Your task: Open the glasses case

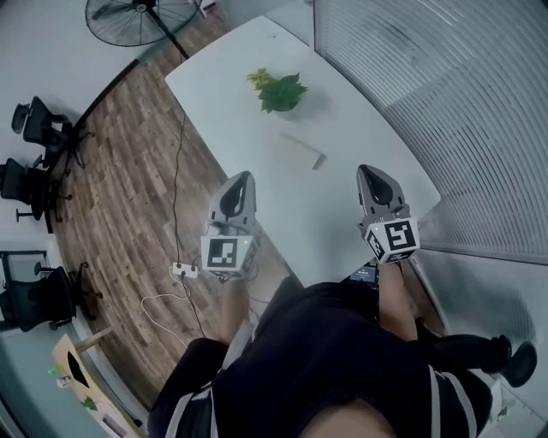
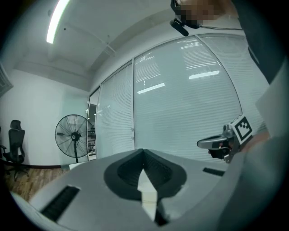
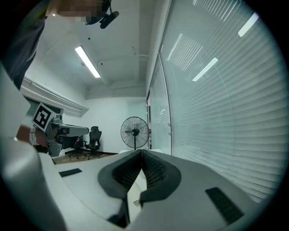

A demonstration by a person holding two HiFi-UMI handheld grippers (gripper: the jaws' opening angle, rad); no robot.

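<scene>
The glasses case [image 1: 301,150], a pale oblong box, lies shut on the white table [image 1: 224,94], just in front of a small green plant [image 1: 279,90]. In the head view both grippers are held level over the table's near end, short of the case. My left gripper [image 1: 246,175] is to the case's lower left and my right gripper [image 1: 366,168] to its lower right. Each gripper's jaws meet at the tips with nothing between them, as the left gripper view [image 2: 143,151] and the right gripper view [image 3: 142,151] show. The case is hidden in both gripper views.
A glass wall with blinds [image 1: 445,111] runs along the table's right side. A standing fan [image 1: 141,19] is at the far end. Office chairs [image 1: 34,128] line the left wall. A power strip with cables [image 1: 182,271] lies on the wooden floor left of the table.
</scene>
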